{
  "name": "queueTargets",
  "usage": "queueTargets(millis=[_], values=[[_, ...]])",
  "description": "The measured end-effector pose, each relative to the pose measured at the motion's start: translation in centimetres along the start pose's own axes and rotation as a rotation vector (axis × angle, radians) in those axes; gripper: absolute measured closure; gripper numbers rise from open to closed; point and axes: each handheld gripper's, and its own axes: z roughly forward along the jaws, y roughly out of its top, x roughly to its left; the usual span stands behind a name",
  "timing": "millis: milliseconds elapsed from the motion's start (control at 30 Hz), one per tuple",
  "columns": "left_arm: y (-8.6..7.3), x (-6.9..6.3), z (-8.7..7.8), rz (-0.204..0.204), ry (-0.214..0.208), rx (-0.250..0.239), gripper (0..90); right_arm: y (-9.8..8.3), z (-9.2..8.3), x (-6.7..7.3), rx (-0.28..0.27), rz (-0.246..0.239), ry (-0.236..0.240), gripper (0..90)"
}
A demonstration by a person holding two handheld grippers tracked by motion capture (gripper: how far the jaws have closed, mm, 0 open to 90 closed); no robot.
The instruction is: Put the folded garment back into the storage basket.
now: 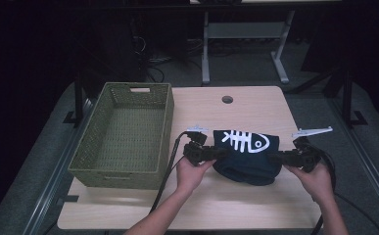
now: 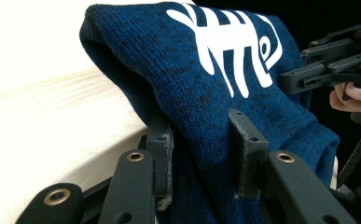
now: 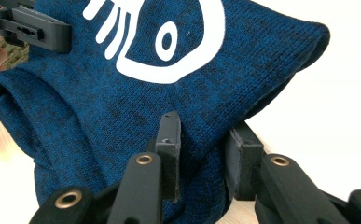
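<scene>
- High view shows a dark blue knitted garment with a white fish-skeleton print [image 1: 246, 152] held up between the two tools, just to the right of the olive-green woven rectangular basket [image 1: 126, 134] that stands on the left part of the pale wooden bench [image 1: 255, 105].
- Left hand-held gripper [image 1: 217, 152] is clamped on the garment's left edge; in the left gripper view its black pads [image 2: 162, 156] press a bunched fold of the knit [image 2: 201, 93] between them.
- Right hand-held gripper [image 1: 276, 158] is clamped on the opposite edge; the right gripper view shows its pads [image 3: 170, 144] pinching a thick gather of the same cloth [image 3: 122, 107].
- Relative to the basket, the garment hangs at about rim height, beside its right wall and apart from it, with nothing between the two.
- By my judgement the knit is soft, light and limp: its middle sags below the two grip points and the lower folds droop toward the bench.
- It looks thick and slightly fuzzy, so it should not slide easily out of the pads, and it is not fragile.
- Because it has no stiffness, one grip alone would let it collapse into a bundle; two holds on opposite edges, as now, keep it spread.
- Best places to take hold are doubled folds near the side edges, where several layers give the pads something to bite.
- Loose lower folds could, I judge, catch on the basket's rim if carried across too low.
</scene>
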Motion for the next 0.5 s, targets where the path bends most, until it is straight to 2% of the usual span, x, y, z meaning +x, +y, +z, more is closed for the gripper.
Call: queueTargets(millis=[167,500], values=[[0.3,-0.3,-0.7,0.026,0.007,-0.004,65.5,0.4,-0.5,0.7,-0.014,-0.005,0.001,69.9],[1.2,-0.3,-2.1,0.016,-0.008,-0.016,65.4,1.3,-1.0,1.8,-0.032,-0.021,0.007,69.9]])
